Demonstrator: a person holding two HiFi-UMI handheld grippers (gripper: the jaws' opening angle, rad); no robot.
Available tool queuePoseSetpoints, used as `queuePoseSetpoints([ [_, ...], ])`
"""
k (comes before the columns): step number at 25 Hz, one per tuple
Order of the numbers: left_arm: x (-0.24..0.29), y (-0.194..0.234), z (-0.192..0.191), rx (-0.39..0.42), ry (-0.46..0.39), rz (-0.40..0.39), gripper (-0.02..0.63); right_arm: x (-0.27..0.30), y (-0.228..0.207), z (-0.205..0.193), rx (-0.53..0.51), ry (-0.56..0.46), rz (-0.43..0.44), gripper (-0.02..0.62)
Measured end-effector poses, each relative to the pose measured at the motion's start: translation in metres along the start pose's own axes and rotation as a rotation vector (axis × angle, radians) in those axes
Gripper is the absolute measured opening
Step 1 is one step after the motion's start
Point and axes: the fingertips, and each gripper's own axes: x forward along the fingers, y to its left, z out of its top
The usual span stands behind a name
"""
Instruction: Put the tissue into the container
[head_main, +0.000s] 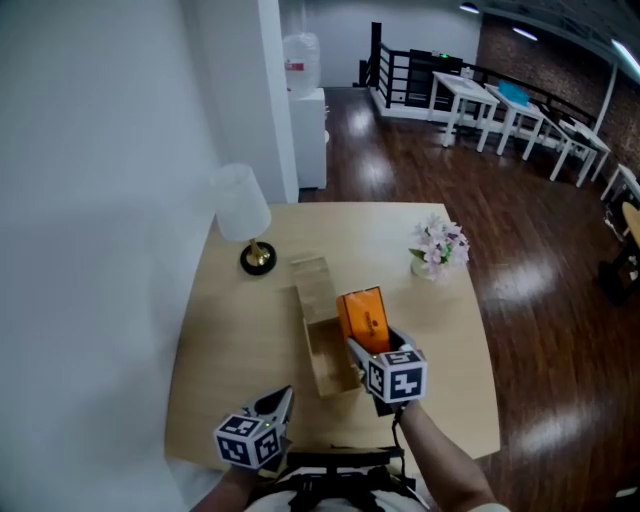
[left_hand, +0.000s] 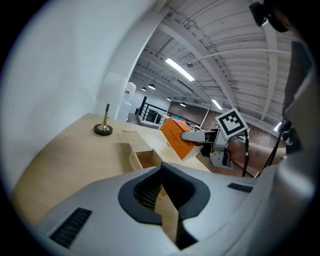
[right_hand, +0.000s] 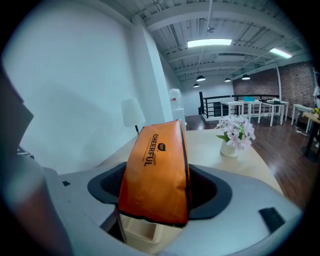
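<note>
The orange tissue pack (head_main: 362, 318) hangs tilted just above the open end of the long wooden container (head_main: 331, 362), my right gripper (head_main: 366, 346) shut on its lower end. In the right gripper view the tissue pack (right_hand: 157, 170) fills the space between the jaws of the right gripper (right_hand: 156, 192), with the container's light wood rim (right_hand: 142, 231) below. The container's sliding lid (head_main: 311, 284) is pushed toward the far end. My left gripper (head_main: 279, 403) rests low at the table's front left, shut and holding nothing. The left gripper view shows the left gripper (left_hand: 162, 194) facing the container (left_hand: 145, 158) and the tissue pack (left_hand: 174, 136).
A white lamp (head_main: 243, 212) on a brass foot stands at the back left of the wooden table (head_main: 225, 340), beside the white wall. A small vase of pink flowers (head_main: 438, 247) sits at the back right. Dark wood floor lies beyond the table's right edge.
</note>
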Motion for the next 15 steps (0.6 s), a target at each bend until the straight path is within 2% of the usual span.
queuePoseSetpoints([
  [6,-0.008,0.012,0.0,-0.014,-0.001,0.017,-0.002,0.032,0.03,-0.023,-0.005,0.07,0.021,0.376],
  [15,-0.017,0.027,-0.004,-0.034,0.01,0.027,-0.003,0.07,0.041,-0.074,-0.043,0.191,-0.036,0.374],
])
